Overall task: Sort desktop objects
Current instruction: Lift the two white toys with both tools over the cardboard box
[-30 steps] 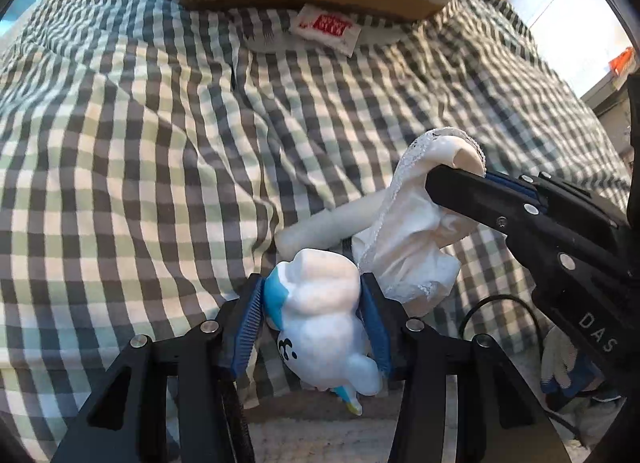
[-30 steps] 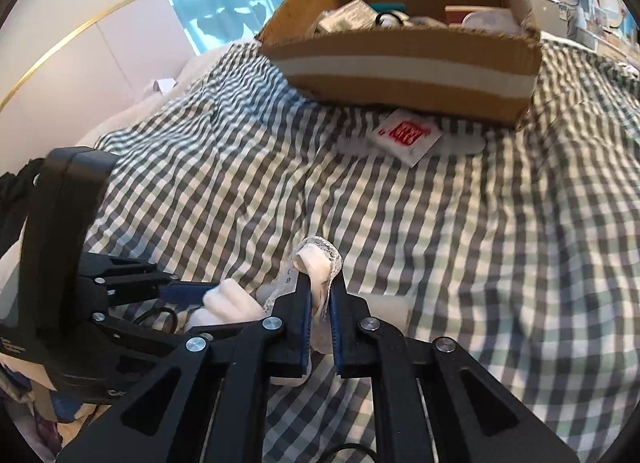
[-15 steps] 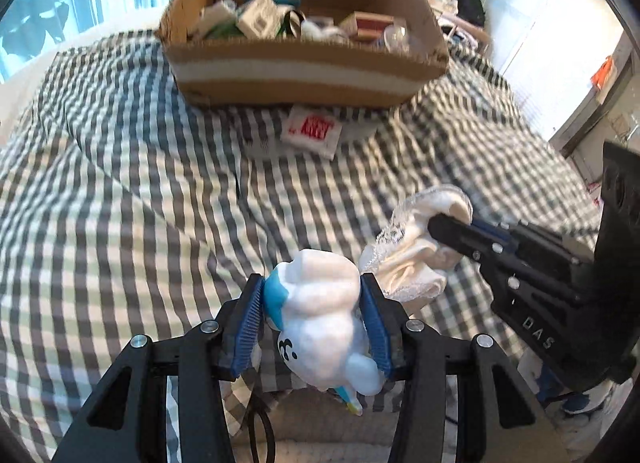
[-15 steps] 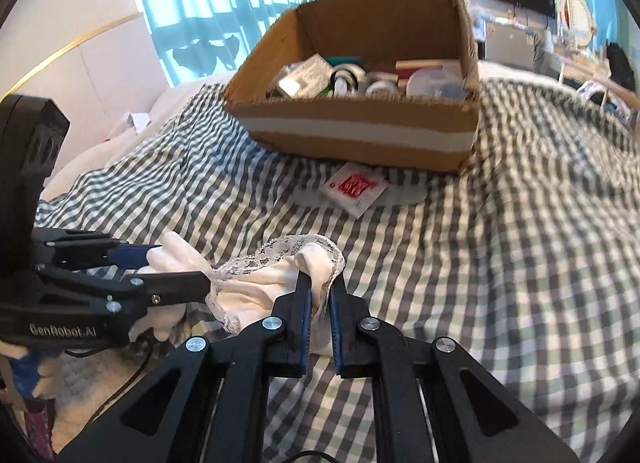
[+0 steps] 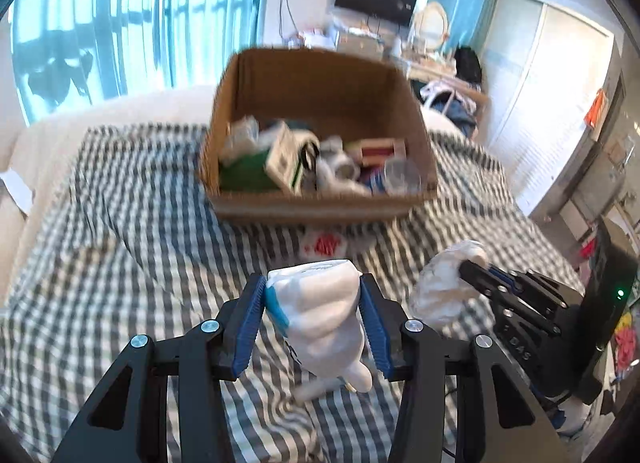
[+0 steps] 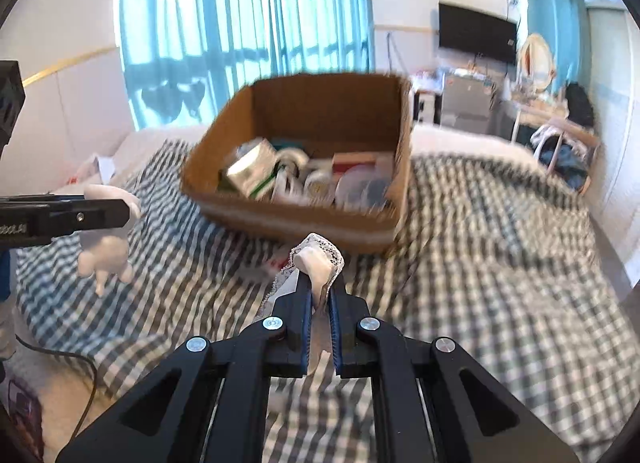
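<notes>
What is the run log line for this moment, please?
left gripper: shut on white toy | right gripper: shut on lace cloth | both above checked cover | cardboard box: ahead

Left hand-held gripper (image 5: 313, 321), lower centre of frame, clamps a white plush toy (image 5: 320, 319); right hand-held gripper (image 6: 319, 299), lower centre, pinches white lace cloth (image 6: 320, 259), jaws nearly together.
</notes>
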### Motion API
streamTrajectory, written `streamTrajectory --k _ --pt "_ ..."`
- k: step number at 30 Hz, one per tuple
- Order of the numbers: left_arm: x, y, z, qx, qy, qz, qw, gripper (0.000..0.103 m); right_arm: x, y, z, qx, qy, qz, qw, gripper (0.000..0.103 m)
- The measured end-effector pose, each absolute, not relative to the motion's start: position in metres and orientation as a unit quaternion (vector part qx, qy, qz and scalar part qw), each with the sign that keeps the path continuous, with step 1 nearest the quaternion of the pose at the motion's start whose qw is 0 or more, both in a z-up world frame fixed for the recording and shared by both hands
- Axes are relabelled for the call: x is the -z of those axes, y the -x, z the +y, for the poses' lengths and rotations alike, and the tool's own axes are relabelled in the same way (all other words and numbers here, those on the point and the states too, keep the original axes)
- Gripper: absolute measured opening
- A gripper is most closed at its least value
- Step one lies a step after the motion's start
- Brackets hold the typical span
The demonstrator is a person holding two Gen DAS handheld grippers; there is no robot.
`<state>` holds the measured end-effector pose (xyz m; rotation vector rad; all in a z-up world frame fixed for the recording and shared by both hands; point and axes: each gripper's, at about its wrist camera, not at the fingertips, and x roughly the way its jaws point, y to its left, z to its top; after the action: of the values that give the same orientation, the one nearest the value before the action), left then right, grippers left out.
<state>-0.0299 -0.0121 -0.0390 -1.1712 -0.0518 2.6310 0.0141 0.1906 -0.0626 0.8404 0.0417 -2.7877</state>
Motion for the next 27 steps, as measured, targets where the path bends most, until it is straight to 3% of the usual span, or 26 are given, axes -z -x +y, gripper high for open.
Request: streamTrajectory --k 17,27 --pt "-0.053 0.051 -0.004 -0.969 0.214 -0.012 0.126 0.048 -0.047 -0.005 0.166 0.987 -0.112 0.050 0.100 0.007" --pt "-0.069 0.086 -0.002 -0.980 0.162 -0.008 0.115 0.048 -0.068 0.033 0.147 0.993 -0.043 0.075 0.076 0.007"
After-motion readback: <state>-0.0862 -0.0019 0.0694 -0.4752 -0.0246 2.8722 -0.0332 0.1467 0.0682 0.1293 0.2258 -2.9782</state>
